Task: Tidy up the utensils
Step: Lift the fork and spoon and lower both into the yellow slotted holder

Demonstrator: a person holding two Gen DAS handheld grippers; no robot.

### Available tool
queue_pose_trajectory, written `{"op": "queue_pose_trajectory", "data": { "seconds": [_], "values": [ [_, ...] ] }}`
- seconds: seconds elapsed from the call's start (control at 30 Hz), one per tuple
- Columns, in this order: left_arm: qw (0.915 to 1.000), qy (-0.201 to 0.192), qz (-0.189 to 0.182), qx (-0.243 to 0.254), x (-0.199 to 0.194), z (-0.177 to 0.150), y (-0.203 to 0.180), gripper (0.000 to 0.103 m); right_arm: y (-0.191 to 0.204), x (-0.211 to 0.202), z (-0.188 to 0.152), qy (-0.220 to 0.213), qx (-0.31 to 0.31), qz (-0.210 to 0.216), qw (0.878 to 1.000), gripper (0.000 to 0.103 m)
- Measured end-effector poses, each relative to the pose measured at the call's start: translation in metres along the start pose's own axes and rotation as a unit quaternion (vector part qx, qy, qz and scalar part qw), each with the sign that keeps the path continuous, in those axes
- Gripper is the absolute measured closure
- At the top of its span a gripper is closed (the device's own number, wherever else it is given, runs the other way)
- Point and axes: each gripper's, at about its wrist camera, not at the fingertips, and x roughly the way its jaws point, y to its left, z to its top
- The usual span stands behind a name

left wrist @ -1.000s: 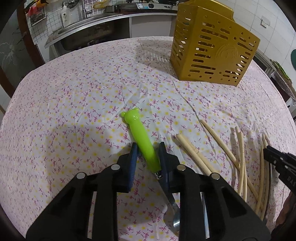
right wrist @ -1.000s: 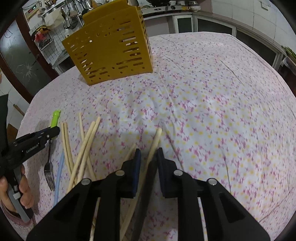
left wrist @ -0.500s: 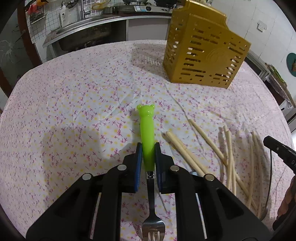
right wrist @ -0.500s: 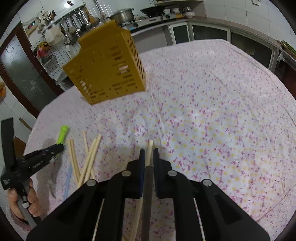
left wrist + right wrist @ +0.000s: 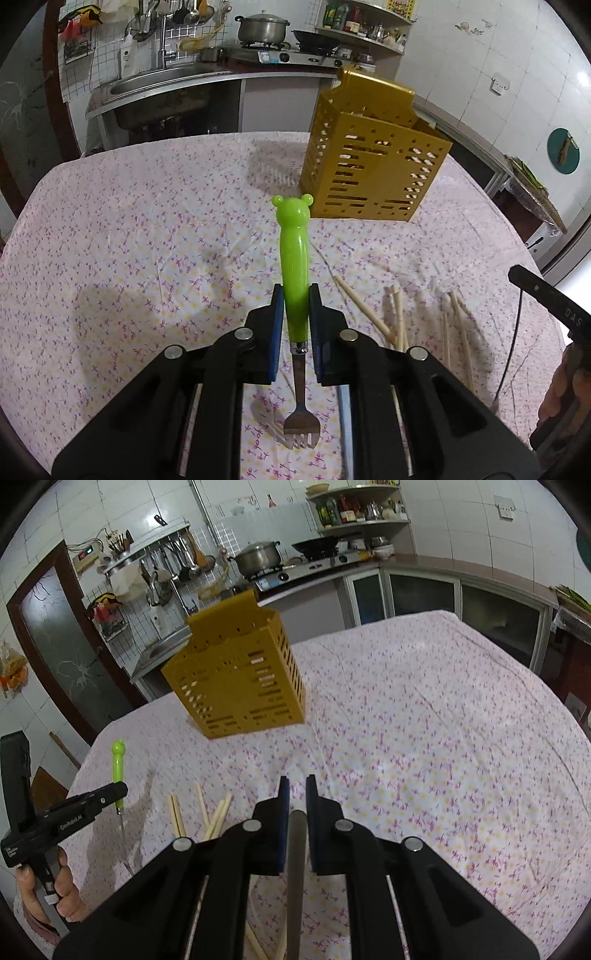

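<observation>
Left wrist view: left gripper point(image 5: 295, 295) clamped on one green fork point(image 5: 294, 266), handle forward, tines hanging back, clear of the cloth for carrying. One yellow caddy point(image 5: 373, 162) upper right. About seven chopsticks point(image 5: 399, 317) loose, right.

Right wrist view: right gripper point(image 5: 296, 786) nearly closed on one dark stick point(image 5: 296, 867), tip hidden. Caddy upper left.

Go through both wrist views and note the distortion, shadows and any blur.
Left wrist view: strong fisheye bending with dark corners; the green fork is sharp, while the chopsticks look smeared; the yellow holder casts a soft shadow on the tablecloth. Right wrist view: same curved edges; the grey handle between the right gripper fingers is soft.
</observation>
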Motion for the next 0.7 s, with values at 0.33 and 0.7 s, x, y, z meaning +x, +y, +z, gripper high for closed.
{"op": "queue_pose_trajectory", "data": {
  "seconds": [0.33,0.7],
  "values": [
    [0.9989,-0.043,-0.017,0.011,-0.029,0.012,-0.013,0.091,0.013,-0.033,0.021,-0.056,-0.017,0.013,0.998,0.094],
    [0.9971,-0.071,-0.018,0.019,-0.043,0.031,-0.025,0.091,0.022,-0.046,0.046,-0.084,-0.035,0.007,0.996,0.094]
  ]
}}
